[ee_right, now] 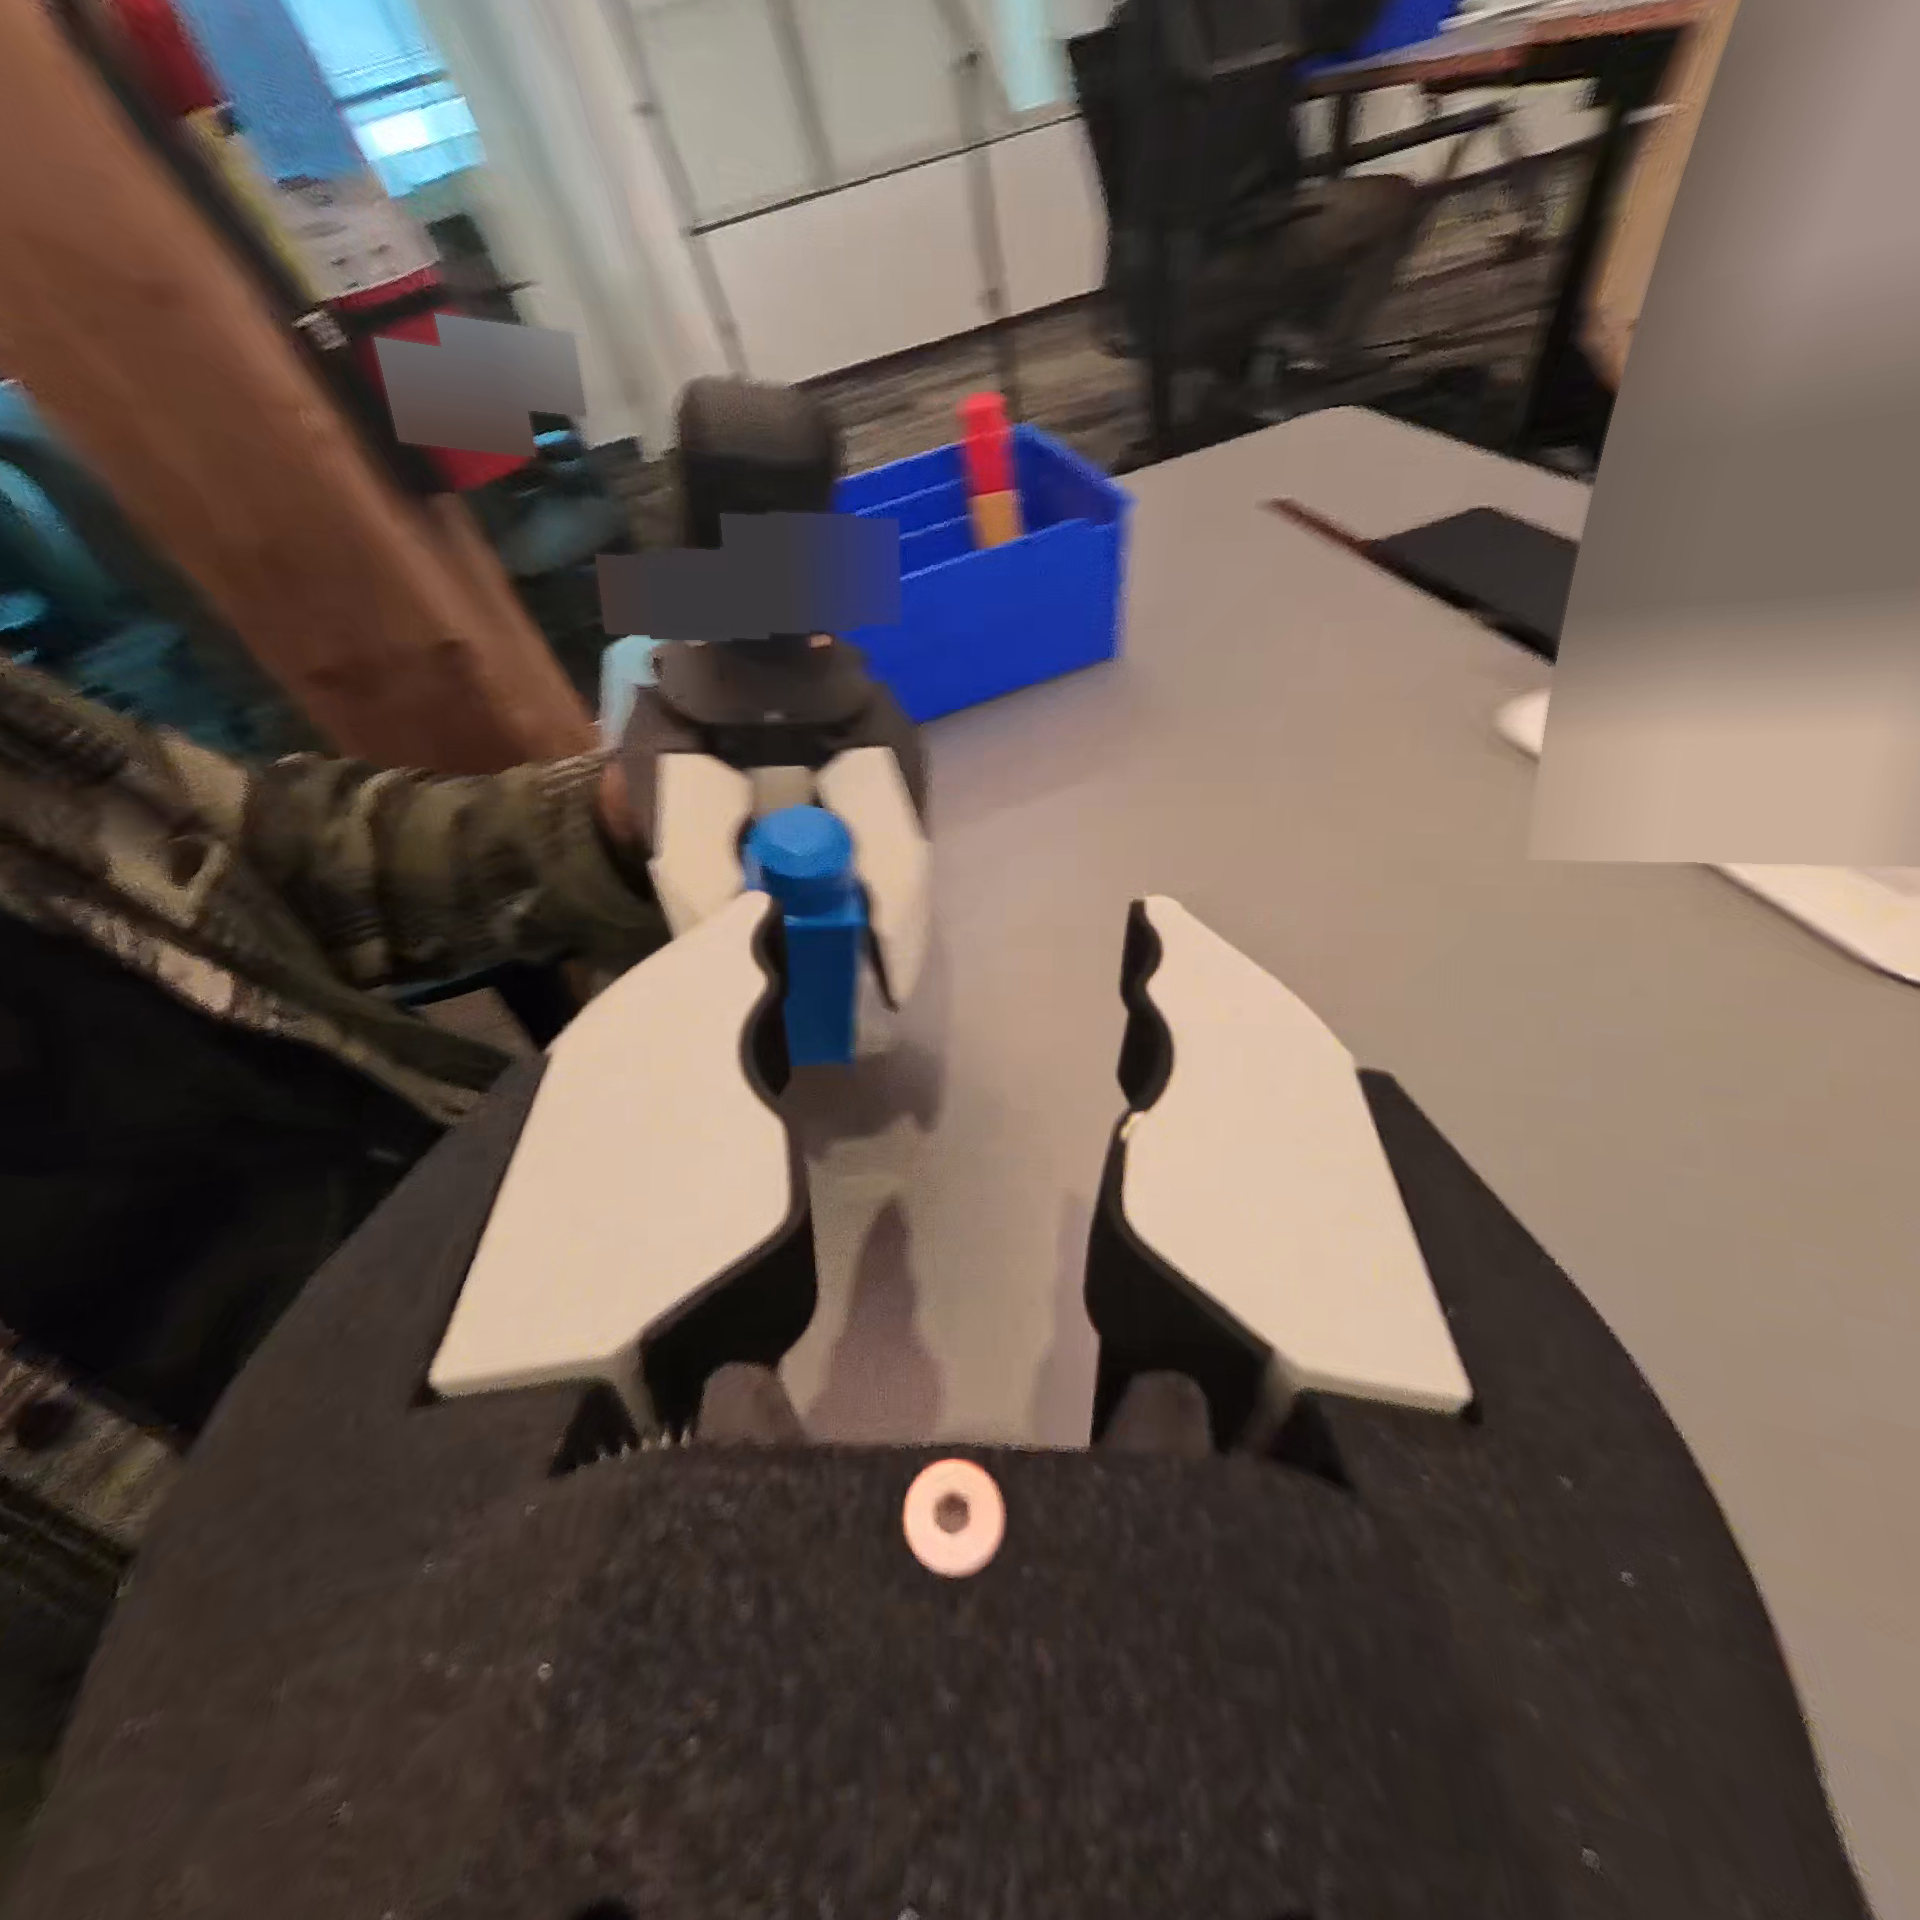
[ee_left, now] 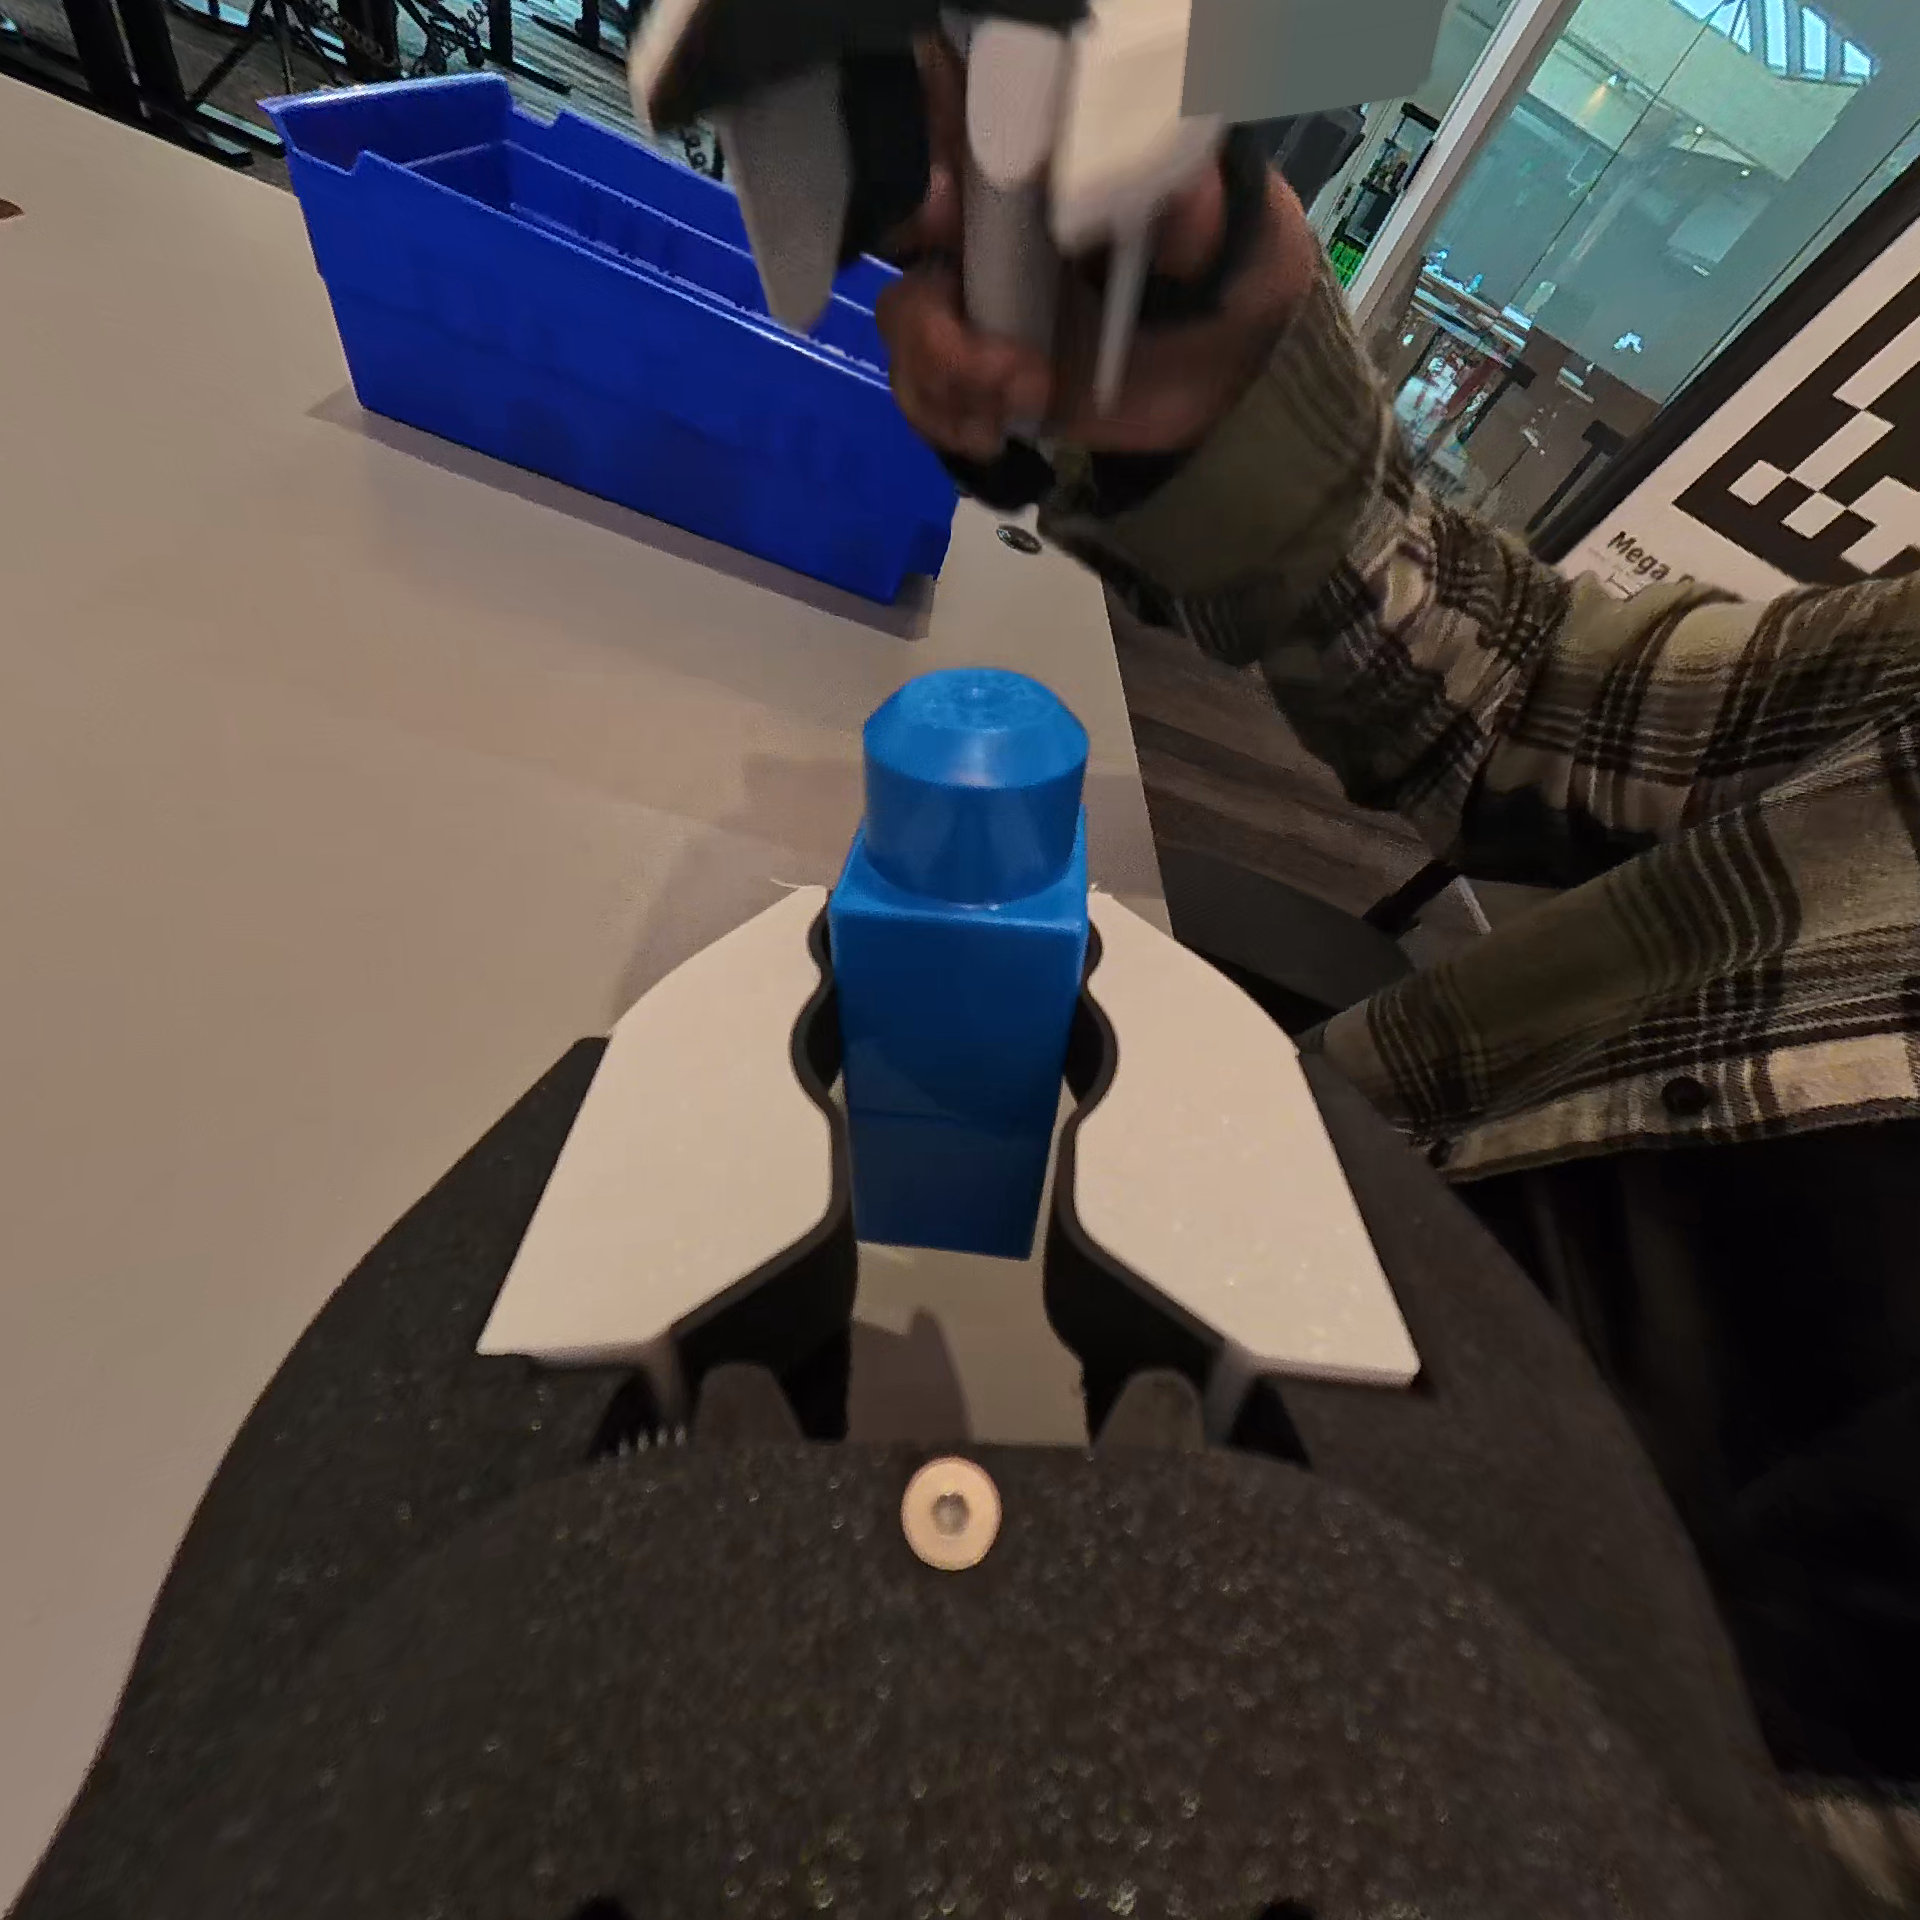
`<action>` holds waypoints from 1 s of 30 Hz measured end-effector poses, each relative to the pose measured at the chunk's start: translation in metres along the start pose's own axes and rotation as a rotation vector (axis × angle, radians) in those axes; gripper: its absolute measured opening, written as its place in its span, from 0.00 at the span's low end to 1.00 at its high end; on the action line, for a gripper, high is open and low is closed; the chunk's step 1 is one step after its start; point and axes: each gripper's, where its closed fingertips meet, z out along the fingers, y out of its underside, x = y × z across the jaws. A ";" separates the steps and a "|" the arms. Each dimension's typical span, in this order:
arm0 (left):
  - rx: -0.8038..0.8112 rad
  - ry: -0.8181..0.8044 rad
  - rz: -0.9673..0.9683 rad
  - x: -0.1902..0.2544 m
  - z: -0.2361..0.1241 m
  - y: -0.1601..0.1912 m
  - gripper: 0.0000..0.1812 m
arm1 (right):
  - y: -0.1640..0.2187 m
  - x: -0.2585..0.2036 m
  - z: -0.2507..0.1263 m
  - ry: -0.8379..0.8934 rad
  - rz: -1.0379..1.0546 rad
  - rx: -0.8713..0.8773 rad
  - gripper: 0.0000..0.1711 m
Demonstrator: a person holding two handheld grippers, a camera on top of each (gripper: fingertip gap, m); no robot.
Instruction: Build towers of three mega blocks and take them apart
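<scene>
Left gripper (ee_left: 956,1039) clamps a blue two-block stack (ee_left: 951,1039); right gripper (ee_right: 951,997) hangs wide open with nothing between its fingers.

In the left wrist view the stack stands upright at frame centre, its round stud on top, both white fingers pressed against its sides above the grey table (ee_left: 312,831); whether its base touches the table cannot be told. A blue bin (ee_left: 582,364) sits on the table in the upper left, and the right gripper, blurred, is at top centre, held by a hand (ee_left: 1039,353) in a plaid sleeve (ee_left: 1558,748). In the right wrist view the stack is at centre left, and the bin behind it holds a red and orange block tower (ee_right: 989,473).
</scene>
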 end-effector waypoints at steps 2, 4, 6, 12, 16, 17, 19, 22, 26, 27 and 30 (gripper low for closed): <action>0.003 -0.004 0.008 0.002 -0.001 -0.002 0.22 | 0.007 -0.026 0.035 -0.091 -0.024 -0.018 0.34; 0.009 -0.005 0.013 0.005 -0.003 -0.005 0.22 | 0.013 -0.039 0.058 -0.145 -0.036 -0.036 0.33; 0.011 -0.010 0.020 0.006 -0.005 -0.006 0.22 | 0.015 -0.048 0.072 -0.197 -0.024 -0.037 0.29; 0.028 -0.005 0.027 0.008 -0.007 -0.008 0.22 | 0.009 -0.054 0.081 -0.262 0.000 0.001 0.17; 0.077 0.042 -0.002 0.011 -0.008 -0.010 0.26 | -0.003 -0.055 0.077 -0.273 0.025 0.067 0.16; 0.071 0.036 -0.011 0.009 -0.008 -0.007 0.29 | -0.006 -0.054 0.076 -0.272 0.029 0.080 0.16; 0.066 0.038 -0.026 0.008 -0.007 -0.002 0.29 | -0.008 -0.052 0.073 -0.262 0.027 0.097 0.17; 0.076 0.060 -0.039 0.010 -0.006 -0.001 0.23 | -0.009 -0.050 0.073 -0.258 0.032 0.110 0.16; 0.071 0.057 -0.042 0.012 -0.005 -0.002 0.22 | -0.012 -0.049 0.071 -0.268 0.057 0.131 0.16; 0.074 0.054 -0.050 0.012 -0.005 -0.003 0.22 | -0.013 -0.049 0.071 -0.266 0.065 0.139 0.16; 0.041 0.008 -0.067 0.009 -0.003 -0.001 0.22 | -0.025 -0.042 0.062 -0.218 0.062 0.211 0.16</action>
